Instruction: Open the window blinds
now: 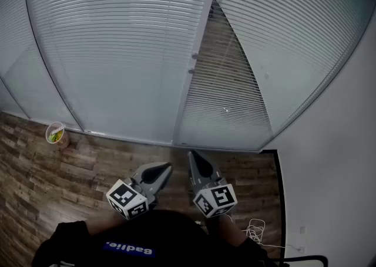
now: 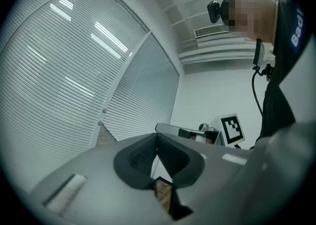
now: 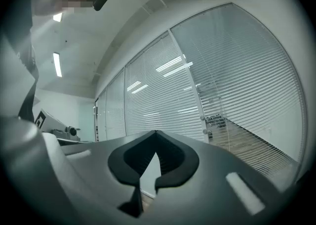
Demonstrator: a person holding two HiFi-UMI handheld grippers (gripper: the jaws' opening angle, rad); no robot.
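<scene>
One left gripper [image 1: 166, 167], one right gripper [image 1: 191, 155], one cup [image 1: 56, 134], one cable [image 1: 257, 230].

A small bin [image 1: 56, 134] is standing at the wooden floor's [image 1: 35, 195] far edge; a white cable [image 1: 257, 230] is lying near its right edge.

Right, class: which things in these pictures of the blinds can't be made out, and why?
Top of the blinds: cut off by the head view's upper edge.
Two knobs on the frame: too small in the head view to tell what they work.
What's in the cup on the floor: too small, head view.
</scene>
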